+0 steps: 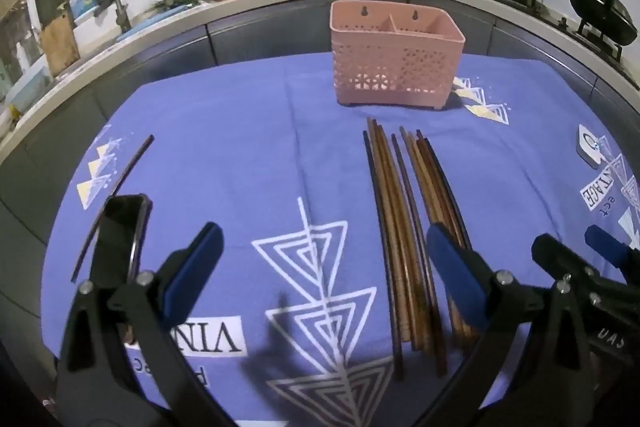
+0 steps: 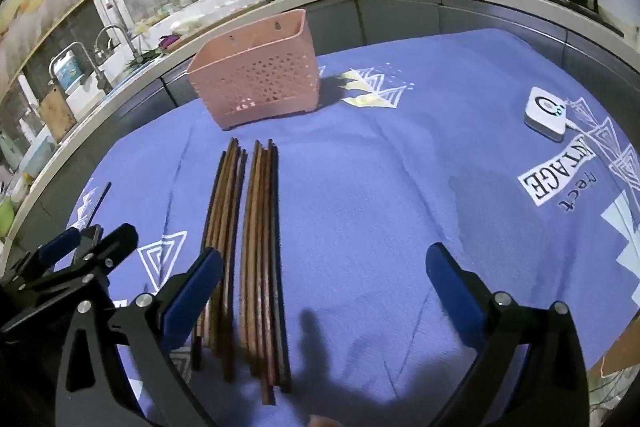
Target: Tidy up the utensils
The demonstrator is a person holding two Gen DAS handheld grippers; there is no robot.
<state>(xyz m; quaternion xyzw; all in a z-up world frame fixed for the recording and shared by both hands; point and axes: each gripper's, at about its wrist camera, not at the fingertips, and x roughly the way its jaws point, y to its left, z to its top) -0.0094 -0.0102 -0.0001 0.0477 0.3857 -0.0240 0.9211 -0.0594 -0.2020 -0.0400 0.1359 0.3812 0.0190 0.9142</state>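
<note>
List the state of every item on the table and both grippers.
Pink basket: upright, empty.
Chopsticks: lying flat in a bundle, outside the basket.
Single dark stick: lying apart, far left.
Phone: screen dark.
Left gripper: open, empty.
Right gripper: open, empty.

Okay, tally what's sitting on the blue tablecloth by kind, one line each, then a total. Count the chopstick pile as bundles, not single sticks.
Pink basket: 1
Chopstick bundles: 2
Stray single stick: 1
Phone: 1
Small white device: 1
Total: 6
</note>
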